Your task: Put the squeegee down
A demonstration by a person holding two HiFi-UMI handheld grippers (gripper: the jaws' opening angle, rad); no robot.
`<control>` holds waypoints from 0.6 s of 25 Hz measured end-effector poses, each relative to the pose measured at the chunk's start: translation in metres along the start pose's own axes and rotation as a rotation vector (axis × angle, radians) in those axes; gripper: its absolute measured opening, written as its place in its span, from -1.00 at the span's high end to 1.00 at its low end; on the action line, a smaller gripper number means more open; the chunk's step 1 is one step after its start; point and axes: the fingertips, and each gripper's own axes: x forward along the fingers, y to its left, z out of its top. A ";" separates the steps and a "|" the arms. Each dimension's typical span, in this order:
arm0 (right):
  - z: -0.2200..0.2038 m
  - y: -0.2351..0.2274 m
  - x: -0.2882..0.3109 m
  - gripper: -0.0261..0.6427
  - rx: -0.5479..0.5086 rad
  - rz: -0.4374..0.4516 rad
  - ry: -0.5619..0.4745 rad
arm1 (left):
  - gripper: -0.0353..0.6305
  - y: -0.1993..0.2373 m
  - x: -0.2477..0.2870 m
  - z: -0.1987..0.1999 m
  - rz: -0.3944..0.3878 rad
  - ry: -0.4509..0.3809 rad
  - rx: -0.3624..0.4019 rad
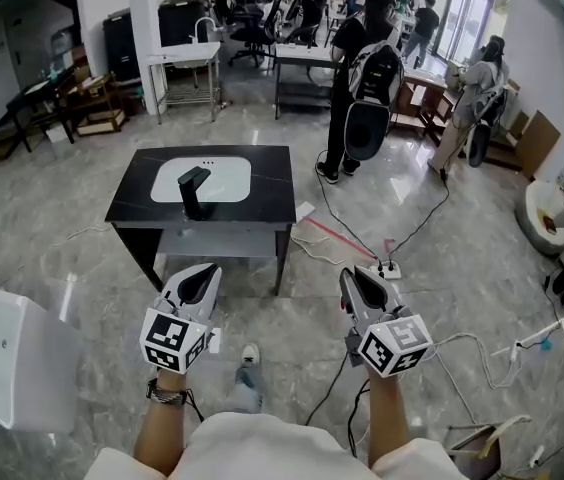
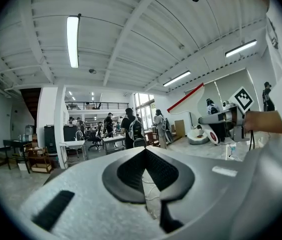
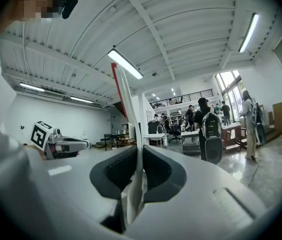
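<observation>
- A smooth white box-shaped tub (image 1: 0, 360) sits at the far left on the floor (image 1: 82, 268), which is polished grey stone with pale veins.
- The left gripper (image 1: 202, 273) has a matte grey-white shell that narrows to a rounded nose, with black ribbed pads (image 2: 131, 171) set into it. A cube of black-and-white square markers (image 1: 174, 340) sits behind the shell. Its jaws are pressed together at the tips, with nothing between them.
- Ahead of both grippers stands a rectangular table (image 1: 132, 208) with a glossy black top. A white sink (image 1: 227, 180) with rounded corners is let into the top, and a squared black faucet (image 1: 194, 192) stands upright at it.
- The right gripper (image 1: 354, 276) is of the same build, and its jaws are clenched on the squeegee (image 3: 127, 104).
- The squeegee is a thin, flat white blade with a red strip along one edge.
- It stands on edge between the right gripper's black pads, clamped near its lower end. It rises well past the jaw tips, leaning a little to the left in the right gripper view.
- The squeegee is up in the air, well apart from the table.
- To the right of the table, a white power strip (image 1: 390, 267) lies on the floor with dark cables (image 1: 427, 218) trailing from it.
</observation>
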 end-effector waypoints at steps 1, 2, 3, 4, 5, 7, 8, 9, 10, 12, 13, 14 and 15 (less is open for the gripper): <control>0.002 -0.008 0.014 0.79 -0.003 -0.005 -0.002 | 0.89 0.011 0.015 0.000 -0.005 -0.002 0.000; 0.006 -0.017 0.029 0.79 -0.006 -0.010 -0.005 | 0.89 0.021 0.030 0.001 -0.010 -0.003 -0.001; 0.010 -0.025 0.044 0.79 -0.009 -0.015 -0.008 | 0.89 0.032 0.046 0.002 -0.015 -0.002 -0.001; 0.014 -0.033 0.059 0.79 -0.010 -0.018 -0.010 | 0.89 0.043 0.061 0.004 -0.019 -0.002 -0.002; 0.017 -0.040 0.074 0.79 -0.011 -0.020 -0.011 | 0.89 0.054 0.076 0.006 -0.025 -0.002 -0.003; 0.024 -0.054 0.103 0.79 -0.013 -0.022 -0.009 | 0.89 0.073 0.105 0.011 -0.037 -0.002 -0.002; 0.027 -0.060 0.117 0.79 -0.014 -0.023 -0.010 | 0.90 0.082 0.118 0.014 -0.044 -0.003 0.000; 0.030 -0.065 0.130 0.79 -0.014 -0.024 -0.012 | 0.89 0.090 0.130 0.016 -0.050 -0.003 0.003; 0.033 -0.071 0.142 0.79 -0.013 -0.025 -0.015 | 0.89 0.098 0.141 0.018 -0.055 -0.004 0.006; 0.036 -0.080 0.163 0.79 -0.008 -0.027 -0.019 | 0.89 0.112 0.160 0.020 -0.063 -0.004 0.012; 0.037 -0.084 0.173 0.79 -0.005 -0.028 -0.019 | 0.89 0.119 0.168 0.021 -0.066 -0.004 0.014; 0.037 -0.087 0.183 0.79 -0.003 -0.030 -0.019 | 0.89 0.126 0.176 0.021 -0.067 -0.003 0.015; 0.037 -0.090 0.192 0.79 0.000 -0.031 -0.018 | 0.89 0.134 0.183 0.020 -0.068 -0.002 0.014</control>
